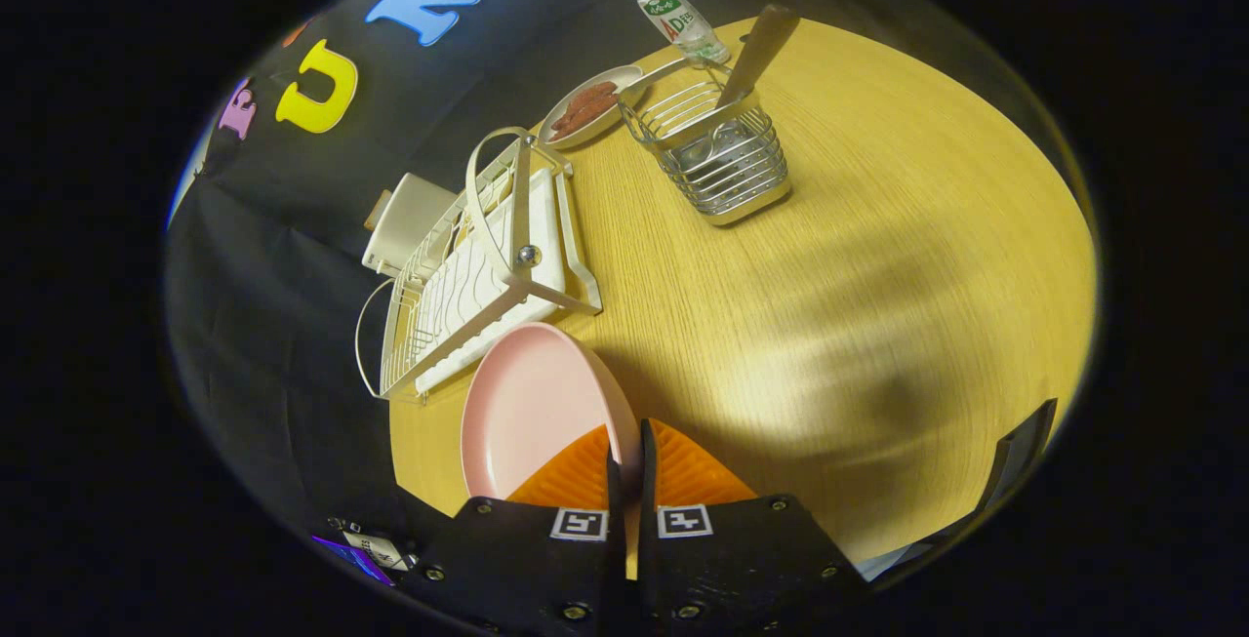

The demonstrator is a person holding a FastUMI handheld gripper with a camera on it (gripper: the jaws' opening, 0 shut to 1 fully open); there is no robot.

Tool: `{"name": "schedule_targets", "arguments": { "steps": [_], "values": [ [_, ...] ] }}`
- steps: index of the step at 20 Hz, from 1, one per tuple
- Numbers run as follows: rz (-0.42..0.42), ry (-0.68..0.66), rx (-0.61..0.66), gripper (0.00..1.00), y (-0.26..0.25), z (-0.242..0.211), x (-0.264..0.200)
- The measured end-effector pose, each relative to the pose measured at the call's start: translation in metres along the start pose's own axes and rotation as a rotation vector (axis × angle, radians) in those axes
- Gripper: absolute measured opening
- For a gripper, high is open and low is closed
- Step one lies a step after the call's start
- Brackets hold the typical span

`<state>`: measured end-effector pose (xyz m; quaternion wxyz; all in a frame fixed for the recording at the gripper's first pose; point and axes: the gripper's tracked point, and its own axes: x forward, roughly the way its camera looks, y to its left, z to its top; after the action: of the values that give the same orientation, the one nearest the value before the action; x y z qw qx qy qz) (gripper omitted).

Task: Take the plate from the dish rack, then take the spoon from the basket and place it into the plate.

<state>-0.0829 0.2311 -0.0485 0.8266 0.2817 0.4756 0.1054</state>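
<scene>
Wooden table (829, 257) is carrying a white dish rack (478, 266) and, well apart from it, a wire basket (727, 154) with the spoon (761, 47) standing in it. Gripper (624, 466) is clamping the pink plate (532, 403) by its rim, orange fingers (571, 476) nearly closed on it. Plate is sitting tilted just beside the rack, out of it.

- Gripper (624, 461) fingers clamp the pink plate's (532, 413) rim, plate held on edge.
- White rack (478, 276) just beyond.
- Far: wire basket (727, 154) with spoon (759, 52), bottle (678, 18), dish (590, 108).
</scene>
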Motion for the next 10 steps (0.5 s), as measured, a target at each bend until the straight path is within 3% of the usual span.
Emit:
{"name": "schedule_targets", "arguments": {
  "steps": [7,8,9,10],
  "values": [
    [0.000,-0.008,-0.050,0.14,0.004,-0.001,0.005],
    [-0.011,-0.042,-0.081,0.19,0.002,0.006,-0.003],
    [-0.023,-0.088,-0.131,0.36,0.001,0.015,-0.011],
    [-0.039,-0.129,-0.180,0.44,0.000,0.023,-0.023]
  ]
}}
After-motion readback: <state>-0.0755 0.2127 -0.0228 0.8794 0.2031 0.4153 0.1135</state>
